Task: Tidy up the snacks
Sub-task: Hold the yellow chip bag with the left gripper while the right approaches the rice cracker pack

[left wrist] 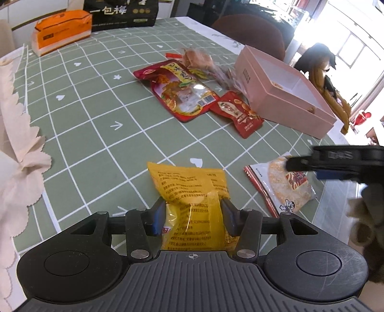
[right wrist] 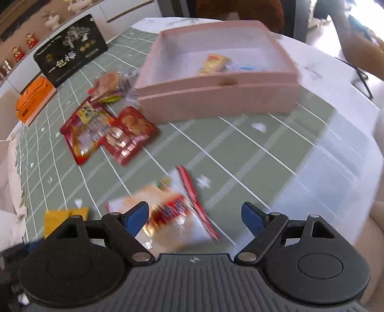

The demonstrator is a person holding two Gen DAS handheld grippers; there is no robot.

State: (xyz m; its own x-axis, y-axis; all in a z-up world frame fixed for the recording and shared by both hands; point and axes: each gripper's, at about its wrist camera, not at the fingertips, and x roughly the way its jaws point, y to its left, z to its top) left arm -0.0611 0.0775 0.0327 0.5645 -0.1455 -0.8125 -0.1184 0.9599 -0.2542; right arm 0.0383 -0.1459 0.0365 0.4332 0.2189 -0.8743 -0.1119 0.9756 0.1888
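My left gripper (left wrist: 193,213) is shut on a yellow snack packet (left wrist: 189,189) just above the green checked tablecloth (left wrist: 96,115). My right gripper (right wrist: 195,217) is open, its jaws wide apart over a clear rice-cracker packet with red print (right wrist: 172,211); it also shows in the left wrist view (left wrist: 285,182), with the right gripper (left wrist: 297,164) reaching over it. A large red snack bag (left wrist: 177,91) and a small red packet (left wrist: 237,112) lie mid-table. The pink box (right wrist: 216,98) holds a yellow packet (right wrist: 213,63); its wall shows in the left wrist view (left wrist: 288,103).
More small wrapped snacks (left wrist: 199,60) are piled by the box. An orange tissue pack (left wrist: 60,28) and a black gift bag (left wrist: 120,12) stand at the far edge. White scalloped cloth (left wrist: 16,148) lies at the left. A brown chair (left wrist: 252,31) stands behind the table.
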